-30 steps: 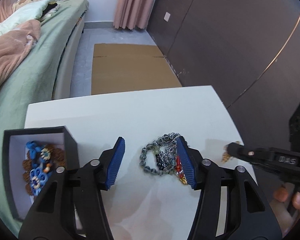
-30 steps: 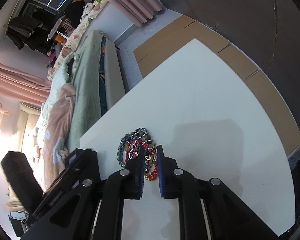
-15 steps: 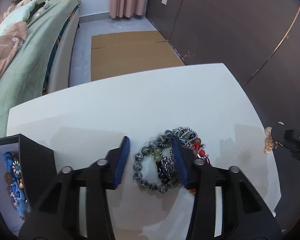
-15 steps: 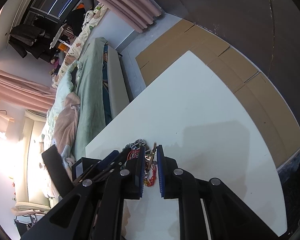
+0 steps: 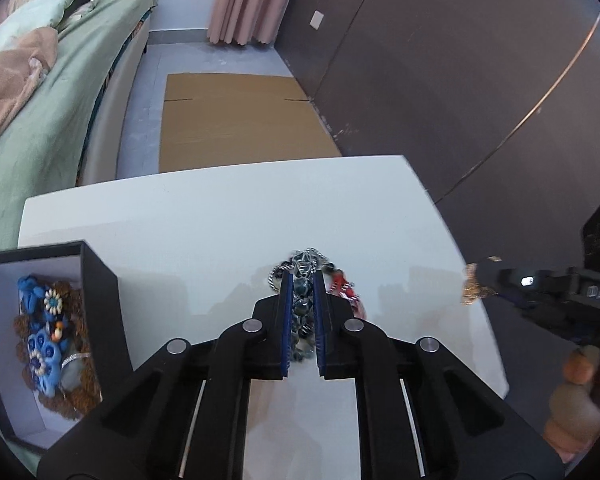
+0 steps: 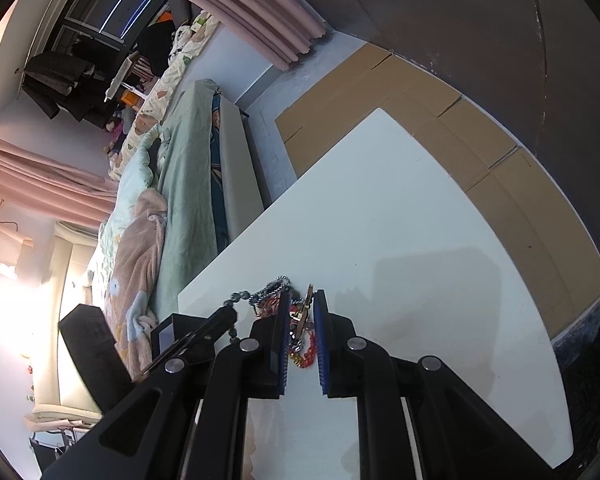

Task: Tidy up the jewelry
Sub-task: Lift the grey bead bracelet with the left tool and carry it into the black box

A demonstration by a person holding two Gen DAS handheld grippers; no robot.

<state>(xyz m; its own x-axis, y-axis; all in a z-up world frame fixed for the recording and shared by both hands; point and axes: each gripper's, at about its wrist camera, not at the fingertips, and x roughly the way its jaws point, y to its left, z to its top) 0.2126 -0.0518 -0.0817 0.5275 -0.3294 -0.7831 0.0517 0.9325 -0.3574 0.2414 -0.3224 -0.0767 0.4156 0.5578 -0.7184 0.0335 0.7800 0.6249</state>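
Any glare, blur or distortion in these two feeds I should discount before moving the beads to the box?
Left wrist view: fisheye bends the table edges; the right gripper at the frame edge is motion-blurred; the bead bracelet in the left gripper is sharp. Right wrist view: strong window glare blows out the left side; soft shadows on the table; the gold piece is sharp.

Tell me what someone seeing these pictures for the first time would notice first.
Probably the left hand-held gripper, its blue pads closed on a dark beaded bracelet at the middle of the white table, atop a tangle of chains and red beads. Next, the open black box at the left, holding blue and brown beaded jewelry. At right, the right hand-held gripper pinches a small gold piece.
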